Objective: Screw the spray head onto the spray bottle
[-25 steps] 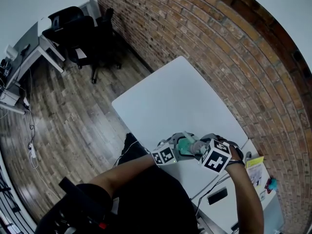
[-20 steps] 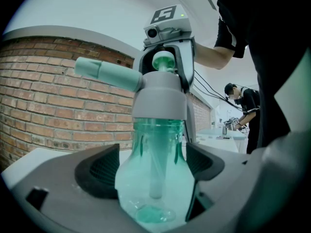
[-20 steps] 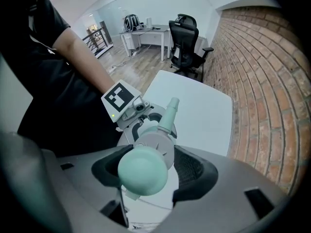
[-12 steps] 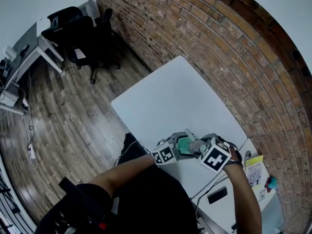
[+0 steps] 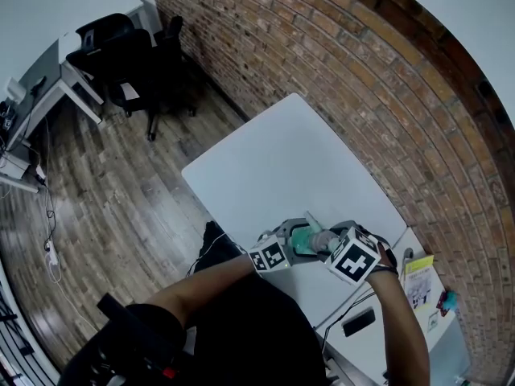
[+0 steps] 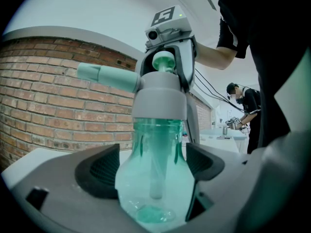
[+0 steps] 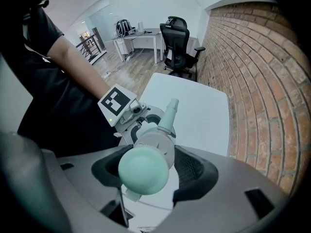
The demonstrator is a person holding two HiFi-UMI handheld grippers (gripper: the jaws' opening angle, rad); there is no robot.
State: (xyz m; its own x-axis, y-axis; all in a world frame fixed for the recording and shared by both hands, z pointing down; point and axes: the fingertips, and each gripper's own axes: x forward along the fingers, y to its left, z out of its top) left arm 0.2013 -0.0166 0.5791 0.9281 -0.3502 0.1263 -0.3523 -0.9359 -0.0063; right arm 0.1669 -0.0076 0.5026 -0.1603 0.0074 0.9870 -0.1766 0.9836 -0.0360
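In the left gripper view a clear green spray bottle (image 6: 155, 178) stands upright between the pads of my left gripper (image 6: 151, 166), which is shut on its body. The grey-and-mint spray head (image 6: 159, 98) sits on the bottle's neck, with its nozzle (image 6: 104, 75) pointing left. My right gripper (image 6: 170, 42) comes down from above. In the right gripper view its pads close on the grey collar of the spray head (image 7: 155, 144), below the mint knob (image 7: 144, 170). In the head view both grippers meet over the near edge of the white table (image 5: 282, 167), with the bottle (image 5: 304, 238) between them.
A brick wall (image 5: 386, 95) runs along the table's far side. Black office chairs (image 5: 137, 55) and a desk stand on the wooden floor. A second surface (image 5: 370, 328) at the lower right bears a phone and small items. Another person (image 6: 245, 106) stands far off.
The right gripper's marker cube has rolled slightly about the bottle's top. The left gripper and the bottle have stayed put.
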